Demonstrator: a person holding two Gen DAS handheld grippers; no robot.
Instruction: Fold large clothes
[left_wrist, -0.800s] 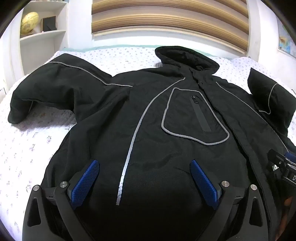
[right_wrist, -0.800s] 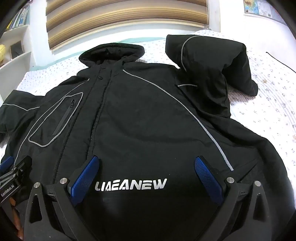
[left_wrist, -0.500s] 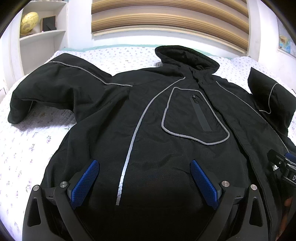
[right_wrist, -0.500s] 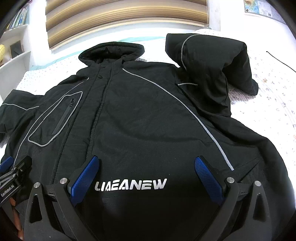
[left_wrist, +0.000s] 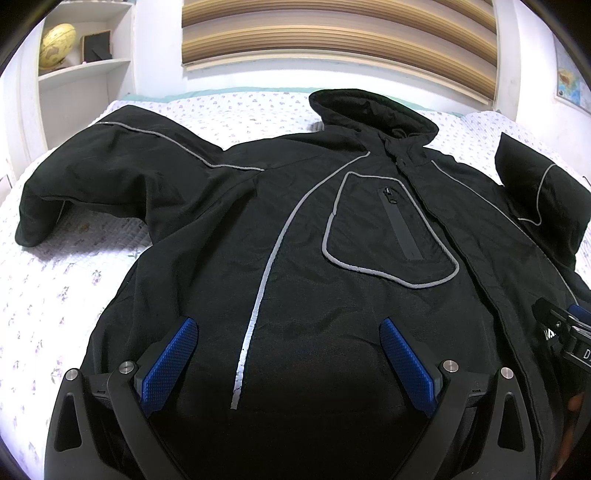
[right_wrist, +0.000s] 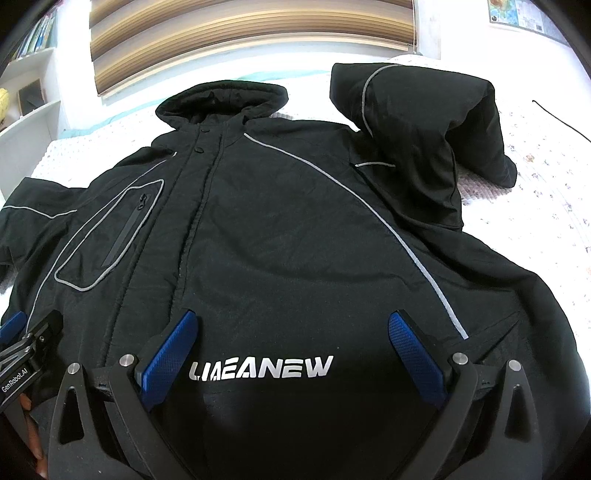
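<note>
A large black jacket (left_wrist: 332, 229) with grey piping lies front-up on the bed, collar toward the far wall. Its left sleeve (left_wrist: 110, 173) stretches out to the left; the right sleeve (right_wrist: 424, 136) is bent back near the shoulder. White lettering (right_wrist: 260, 369) marks the lower front. My left gripper (left_wrist: 288, 328) hovers open over the jacket's lower left front, nothing between its blue pads. Over the lettering hangs my right gripper (right_wrist: 291, 325), open too and holding nothing. Each gripper shows at the edge of the other's view: the right gripper (left_wrist: 565, 332), the left gripper (right_wrist: 26, 350).
The bed (left_wrist: 48, 295) has a white flowered quilt, showing left and right of the jacket. A white shelf (left_wrist: 81, 70) with a globe (left_wrist: 55, 44) stands at the back left. Striped blinds (left_wrist: 340, 40) cover the far wall. A dark cord (right_wrist: 561, 118) lies on the quilt at right.
</note>
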